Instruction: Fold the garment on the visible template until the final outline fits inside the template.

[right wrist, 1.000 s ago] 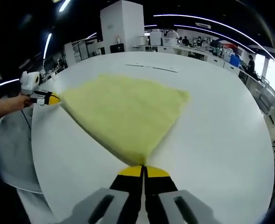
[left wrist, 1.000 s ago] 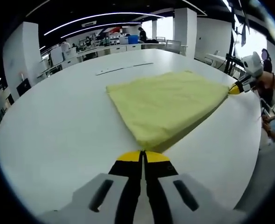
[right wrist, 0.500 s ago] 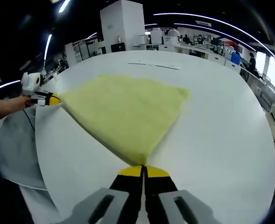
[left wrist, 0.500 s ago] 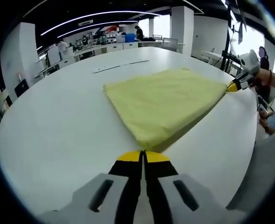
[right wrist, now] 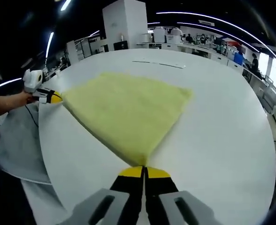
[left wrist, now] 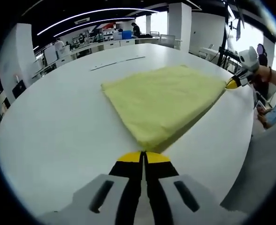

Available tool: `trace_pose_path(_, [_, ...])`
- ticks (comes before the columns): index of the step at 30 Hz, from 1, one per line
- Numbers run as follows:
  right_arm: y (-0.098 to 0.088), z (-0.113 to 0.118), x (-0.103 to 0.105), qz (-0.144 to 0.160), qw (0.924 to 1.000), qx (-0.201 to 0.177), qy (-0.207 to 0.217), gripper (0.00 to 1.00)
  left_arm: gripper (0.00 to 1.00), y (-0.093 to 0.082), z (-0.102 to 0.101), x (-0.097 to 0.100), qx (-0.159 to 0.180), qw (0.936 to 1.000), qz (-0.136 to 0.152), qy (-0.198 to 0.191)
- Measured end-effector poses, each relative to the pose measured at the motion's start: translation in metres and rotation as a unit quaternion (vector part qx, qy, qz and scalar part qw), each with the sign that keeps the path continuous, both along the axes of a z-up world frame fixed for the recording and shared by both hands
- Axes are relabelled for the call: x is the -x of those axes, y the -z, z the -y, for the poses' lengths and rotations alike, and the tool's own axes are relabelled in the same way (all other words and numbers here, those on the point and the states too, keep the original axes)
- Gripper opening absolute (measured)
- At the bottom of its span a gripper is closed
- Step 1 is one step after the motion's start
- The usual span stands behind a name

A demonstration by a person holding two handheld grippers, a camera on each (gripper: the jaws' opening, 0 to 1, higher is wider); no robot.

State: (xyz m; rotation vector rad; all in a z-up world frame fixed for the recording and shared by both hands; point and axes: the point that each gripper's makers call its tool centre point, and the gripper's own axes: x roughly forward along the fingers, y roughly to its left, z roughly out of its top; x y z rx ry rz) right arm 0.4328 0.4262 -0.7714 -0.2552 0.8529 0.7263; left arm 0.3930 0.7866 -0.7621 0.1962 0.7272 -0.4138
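Pinching garment [left wrist: 166,101] corners — both grippers closed.

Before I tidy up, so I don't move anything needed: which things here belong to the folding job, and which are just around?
Part of the job:
- yellow garment, folded flat on the white table
- left gripper, shut on one corner
- right gripper, shut on another corner

Just around:
- thin dark strips at the table's far side
- desks and equipment in the background

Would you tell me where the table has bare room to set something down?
Bare white table lies beyond the yellow garment's far edge and to its sides. It is crowded at two garment corners, pinched by the left gripper and right gripper.
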Motion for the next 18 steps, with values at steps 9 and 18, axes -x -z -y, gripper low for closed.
trace_pose_path(9, [-0.005,-0.002,-0.003,0.002,0.9997,-0.011,0.021,0.09,0.00,-0.002,0.002,0.005,0.041,0.9989,-0.014,-0.016])
trace_pose_path(18, [-0.037,-0.023,-0.008,0.034,0.9977,-0.049,0.033,0.63,0.39,-0.032,0.009,0.005,0.126,0.9899,-0.005,-0.066])
